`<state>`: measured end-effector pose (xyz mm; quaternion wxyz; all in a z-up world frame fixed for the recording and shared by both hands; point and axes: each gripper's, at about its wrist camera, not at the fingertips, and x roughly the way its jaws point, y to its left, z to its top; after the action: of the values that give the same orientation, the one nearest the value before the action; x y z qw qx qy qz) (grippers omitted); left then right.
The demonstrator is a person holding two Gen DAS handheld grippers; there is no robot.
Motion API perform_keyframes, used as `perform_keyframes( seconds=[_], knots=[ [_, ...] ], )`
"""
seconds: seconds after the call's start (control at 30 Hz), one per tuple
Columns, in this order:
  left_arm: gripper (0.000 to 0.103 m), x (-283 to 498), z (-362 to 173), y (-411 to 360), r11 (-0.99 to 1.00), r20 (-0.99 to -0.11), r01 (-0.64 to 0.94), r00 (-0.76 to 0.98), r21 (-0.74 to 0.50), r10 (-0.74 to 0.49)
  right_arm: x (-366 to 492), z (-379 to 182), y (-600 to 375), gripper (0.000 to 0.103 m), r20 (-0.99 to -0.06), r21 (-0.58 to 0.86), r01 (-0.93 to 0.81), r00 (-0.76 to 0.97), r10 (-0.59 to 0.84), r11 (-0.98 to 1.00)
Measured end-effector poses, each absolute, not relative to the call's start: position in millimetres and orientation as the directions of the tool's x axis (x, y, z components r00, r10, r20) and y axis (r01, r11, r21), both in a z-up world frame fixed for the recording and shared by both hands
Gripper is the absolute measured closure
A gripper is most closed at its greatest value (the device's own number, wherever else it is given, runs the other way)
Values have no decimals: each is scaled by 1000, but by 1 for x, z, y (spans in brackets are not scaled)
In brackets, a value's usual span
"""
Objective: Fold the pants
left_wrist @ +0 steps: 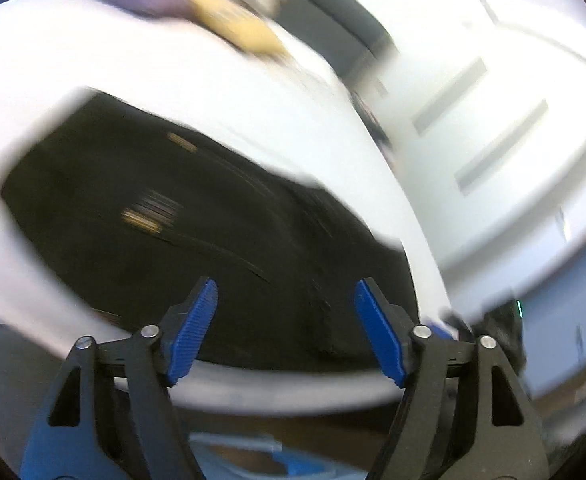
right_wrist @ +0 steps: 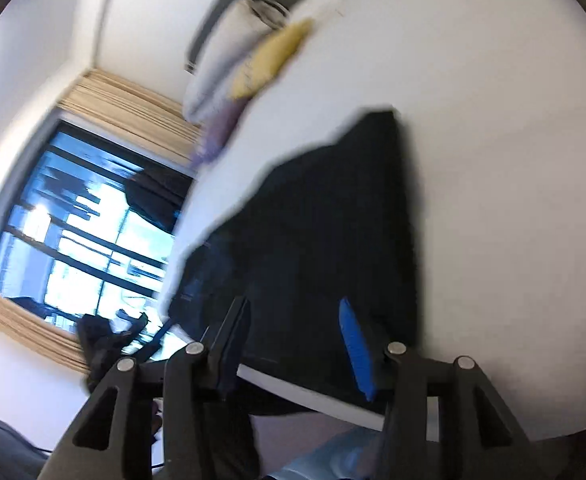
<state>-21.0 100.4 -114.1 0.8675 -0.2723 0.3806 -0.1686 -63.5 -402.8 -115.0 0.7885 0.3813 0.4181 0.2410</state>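
The left gripper stands with its 2 blue ribbed pads wide apart and nothing between them; it hangs over the near edge of the black pants, which lie spread on a white bed. The right gripper also has its fingers parted, one blue pad facing a dark one, with no cloth pinched; the pants lie just beyond and below the tips, folded into a long dark shape on the bed, one straight edge on the right side of that view and a ragged edge on the left.

On the pants, the left view shows 2 small tan patches, perhaps labels, too blurred to read. No other writing can be made out.

Farther off on the bed lie a yellow cloth and a purple one beside pale pillows. A window with beige blinds shows left in the right view.
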Motion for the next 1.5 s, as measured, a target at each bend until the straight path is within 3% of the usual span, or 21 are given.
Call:
perform_keyframes(
  seconds=[0.1, 0.27, 0.8, 0.87, 0.93, 1.03, 1.13, 1.3, 1.37, 1.5],
  knots=[
    [25, -22, -122, 159, 782, -586, -92, 717, -616, -377, -52, -107, -392, 52, -396, 845, -89, 558, 729, 527],
    [25, -19, -159, 212, 655, -585, -246, 723, -715, -367, -31, -114, -356, 52, -340, 880, -117, 525, 780, 461],
    [28, 34, -224, 235, 476, -473, -235, 742, -847, -475, -2, -106, -307, 52, -367, 877, -111, 476, 800, 468],
    [39, 36, -232, 239, 466, -469, -239, 743, -852, -478, 1, -107, -303, 52, -369, 875, -115, 470, 802, 470],
    [67, 43, -237, 241, 433, -464, -259, 744, -863, -480, 3, -108, -299, 52, -370, 874, -123, 460, 807, 470],
    [79, 53, -250, 243, 399, -459, -279, 743, -874, -487, 9, -109, -288, 52, -379, 869, -129, 448, 810, 478],
    [86, 57, -250, 244, 414, -468, -278, 742, -867, -481, 17, -109, -275, 52, -412, 854, -123, 435, 801, 506],
    [89, 61, -243, 244, 418, -468, -278, 747, -865, -472, 38, -130, -243, 52, -496, 822, -113, 341, 798, 559],
    [90, 64, -237, 242, 426, -472, -278, 748, -861, -466, 41, -146, -234, 63, -574, 777, -82, 311, 757, 624],
    [90, 62, -219, 239, 458, -481, -268, 752, -847, -451, 39, -150, -237, 63, -560, 777, -105, 335, 757, 621]
  ],
)
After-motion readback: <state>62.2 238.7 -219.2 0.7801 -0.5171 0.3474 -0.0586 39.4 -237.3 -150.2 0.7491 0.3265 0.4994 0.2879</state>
